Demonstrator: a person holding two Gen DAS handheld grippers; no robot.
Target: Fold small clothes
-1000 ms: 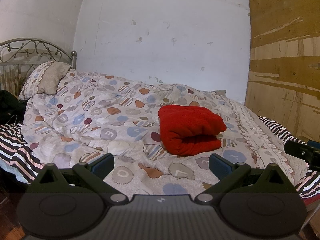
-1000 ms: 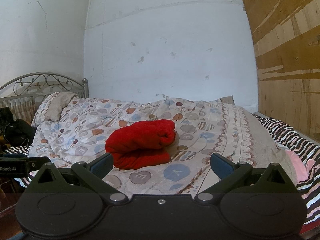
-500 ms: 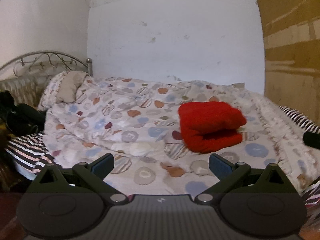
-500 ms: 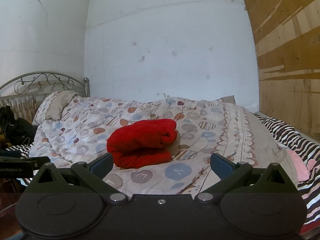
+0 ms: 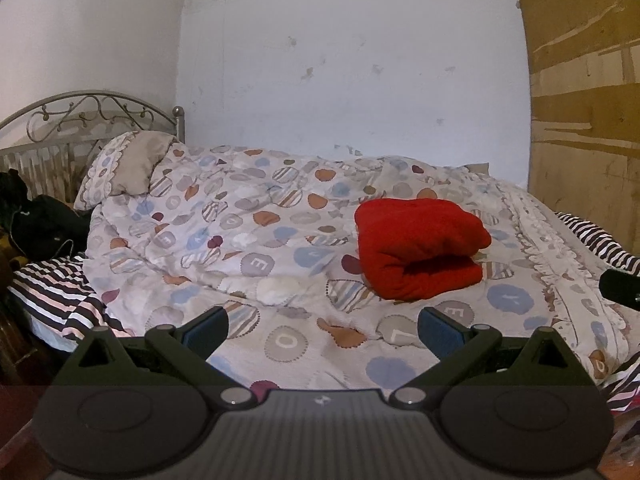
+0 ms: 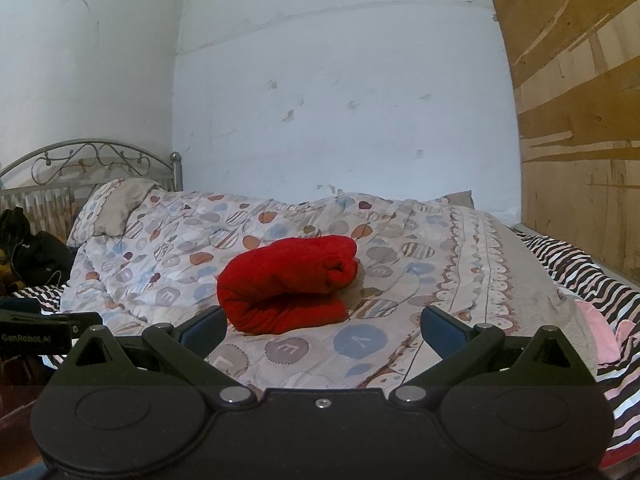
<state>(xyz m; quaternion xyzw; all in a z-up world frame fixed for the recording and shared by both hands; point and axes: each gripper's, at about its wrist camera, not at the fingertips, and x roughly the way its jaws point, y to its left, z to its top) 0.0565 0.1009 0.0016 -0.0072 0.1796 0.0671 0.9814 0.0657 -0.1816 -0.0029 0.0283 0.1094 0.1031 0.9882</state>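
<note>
A red fuzzy garment (image 5: 420, 250) lies folded into a thick bundle on the patterned quilt (image 5: 256, 240), its open fold facing me. In the right wrist view the same red garment (image 6: 286, 286) sits just left of centre on the quilt (image 6: 400, 264). My left gripper (image 5: 322, 330) is open, held back from the bed edge, with nothing between its fingers; the bundle lies beyond and right of it. My right gripper (image 6: 322, 326) is also open and empty, short of the bundle. The other gripper's tip shows at each view's edge (image 5: 620, 290) (image 6: 40, 330).
A pillow (image 5: 124, 168) leans on the metal headboard (image 5: 80, 120) at left. Dark clothing (image 5: 36, 220) is piled by the bed's left side. A striped sheet (image 6: 580, 268) and a pink cloth (image 6: 600, 330) lie at right below a wooden panel (image 6: 576, 120).
The left wrist view has swung left and slightly back, so the red bundle now sits further right in it. The right gripper has barely moved. Both stay open.
</note>
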